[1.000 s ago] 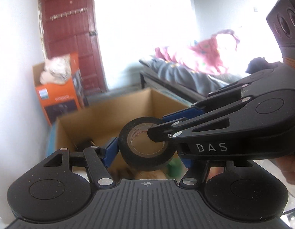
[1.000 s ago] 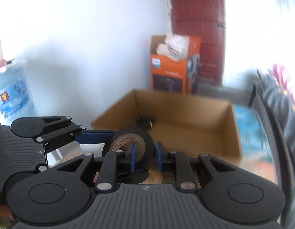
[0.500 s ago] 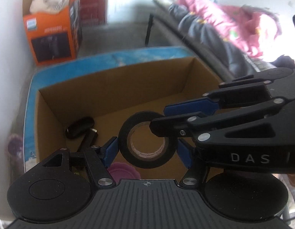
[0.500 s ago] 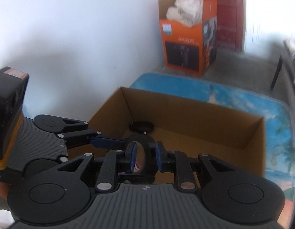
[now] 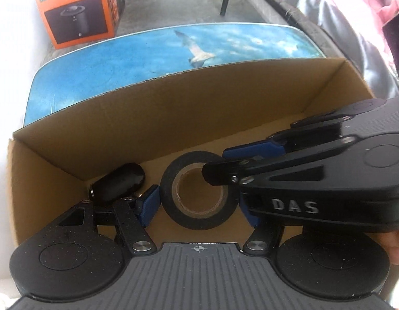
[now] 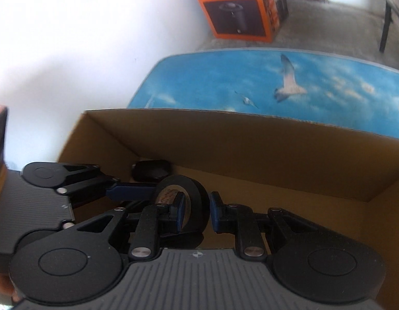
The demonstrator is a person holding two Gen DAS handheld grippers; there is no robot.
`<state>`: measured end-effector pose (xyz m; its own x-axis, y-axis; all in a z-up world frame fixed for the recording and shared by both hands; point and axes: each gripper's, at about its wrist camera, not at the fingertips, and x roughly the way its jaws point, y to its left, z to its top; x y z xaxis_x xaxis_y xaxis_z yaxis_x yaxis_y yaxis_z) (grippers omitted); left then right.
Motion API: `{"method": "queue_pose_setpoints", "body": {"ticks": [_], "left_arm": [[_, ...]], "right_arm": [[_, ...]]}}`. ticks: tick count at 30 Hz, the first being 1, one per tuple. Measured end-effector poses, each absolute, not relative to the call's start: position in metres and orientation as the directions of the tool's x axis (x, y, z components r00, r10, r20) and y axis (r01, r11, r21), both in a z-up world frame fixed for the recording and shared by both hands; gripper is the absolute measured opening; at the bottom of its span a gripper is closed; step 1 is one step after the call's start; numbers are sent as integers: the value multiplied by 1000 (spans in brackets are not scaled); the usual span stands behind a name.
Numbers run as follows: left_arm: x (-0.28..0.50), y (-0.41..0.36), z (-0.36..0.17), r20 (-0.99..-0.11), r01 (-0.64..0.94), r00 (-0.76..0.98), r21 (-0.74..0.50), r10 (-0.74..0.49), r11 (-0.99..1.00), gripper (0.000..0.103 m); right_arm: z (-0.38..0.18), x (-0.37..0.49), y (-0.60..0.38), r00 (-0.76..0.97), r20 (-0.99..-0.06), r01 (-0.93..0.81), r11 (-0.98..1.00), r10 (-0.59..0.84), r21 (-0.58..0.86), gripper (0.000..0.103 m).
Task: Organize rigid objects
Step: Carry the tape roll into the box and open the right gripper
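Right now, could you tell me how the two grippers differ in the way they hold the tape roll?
The left gripper spans the tape roll across its outer rim, jaws wide. The right gripper pinches only the roll's wall, one finger through its hole, jaws narrow. Both grip the same roll above the cardboard box.

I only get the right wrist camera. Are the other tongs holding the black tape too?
Observer: Yes, it looks so. The left wrist view shows the left tongs with one blue pad against each side of the tape roll.
Operator: Which way does its hole point?
Observer: Straight at the left camera. The floor of the cardboard box shows through it.
Operator: What's the black lump behind it?
Observer: An oval black item lying in the box, with a small metal ring at its near end.
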<state>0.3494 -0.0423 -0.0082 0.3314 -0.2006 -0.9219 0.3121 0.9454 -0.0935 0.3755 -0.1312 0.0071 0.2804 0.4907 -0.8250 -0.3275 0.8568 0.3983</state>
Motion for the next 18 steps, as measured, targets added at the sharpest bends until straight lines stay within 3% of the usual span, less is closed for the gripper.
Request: {"method": "queue_pose_setpoints", "body": {"ticks": [8,10,18], "left_arm": [[353,-43,-12,-929,305,334,-54,-160,951,71],[350,-40,-7,-925,299,344,-57,-164,952,78],[318,-24,40,-875,295,426,-106,-230,950,84]], "right_arm": [[-8,386,-127,254,-834,-304,859,491,413,25],[-3,384,-130,260,-830,-296,859,494,419,25],[53,346,-162,377,-737,-312,826,561,469,25]]}}
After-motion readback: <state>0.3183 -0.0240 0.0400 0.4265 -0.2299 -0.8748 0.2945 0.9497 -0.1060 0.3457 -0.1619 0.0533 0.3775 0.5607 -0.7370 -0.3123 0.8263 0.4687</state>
